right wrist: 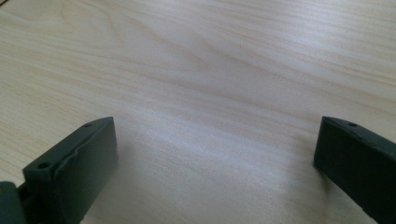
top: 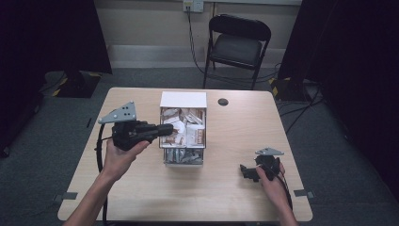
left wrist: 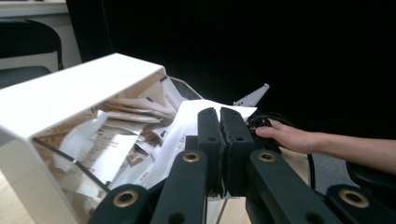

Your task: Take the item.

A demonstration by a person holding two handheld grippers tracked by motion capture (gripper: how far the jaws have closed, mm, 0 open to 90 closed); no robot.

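**Left jaws pinched shut at the sachet box**

Pale wood tabletop [top: 141, 188] carries everything, and we take the white box [top: 183, 100] at its middle as our landmark. Its open compartment is stuffed with loose paper sachets [top: 186, 129], brown and white, lying every way.

Our left gripper [top: 162, 130] reaches into the box from its left side. In the left gripper view its jaws stand pressed together, and a white sachet [left wrist: 187, 122] lies right behind their tips; whether a corner of it is caught between the pads we cannot tell. Our right gripper [top: 245, 173] rests on the table well to the right of the box and nearer to us, jaws spread wide over bare wood, holding nothing.

We judge the sachets light, thin and limp, likely to bend or slide against their neighbours and to crumple under a hard squeeze. An edge or corner standing proud of the pile looks the best place to pinch, so that one packet comes away alone.
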